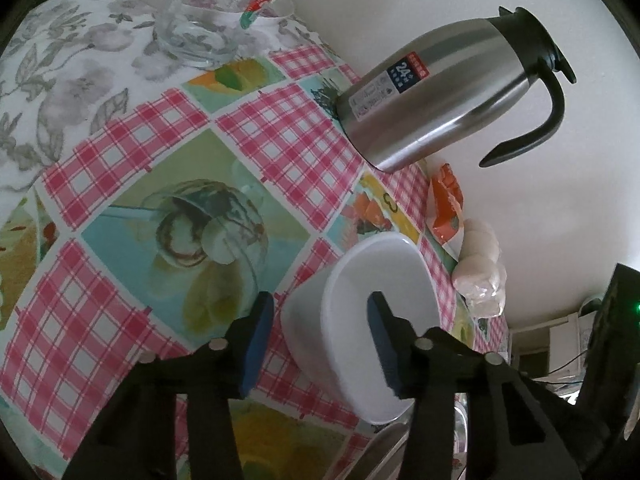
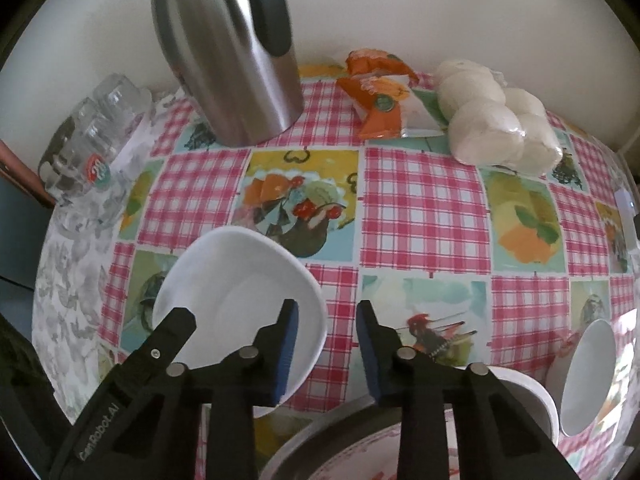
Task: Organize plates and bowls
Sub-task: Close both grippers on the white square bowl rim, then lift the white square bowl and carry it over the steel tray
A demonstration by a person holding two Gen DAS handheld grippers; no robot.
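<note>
White ceramic catches the eye first: a squarish white bowl sits on the checked worktop, and the left gripper straddles its rim with jaws spread wide, one blue pad outside the wall and the other inside the cavity. Whether either pad touches the bowl I cannot tell. In the right wrist view the same bowl lies at the near left, with the left gripper's finger over its near edge.

Right of it hovers the right gripper, jaws parted to a middling gap and holding nothing; its left pad overlaps the bowl's right rim in this view, the other hangs over bare cloth.

At the near edge lies a patterned plate, with a second white bowl tipped on its side at the near right.

Farther off stand a steel thermos jug, glass mugs at far left, an orange packet and a bag of white buns at the wall.
</note>
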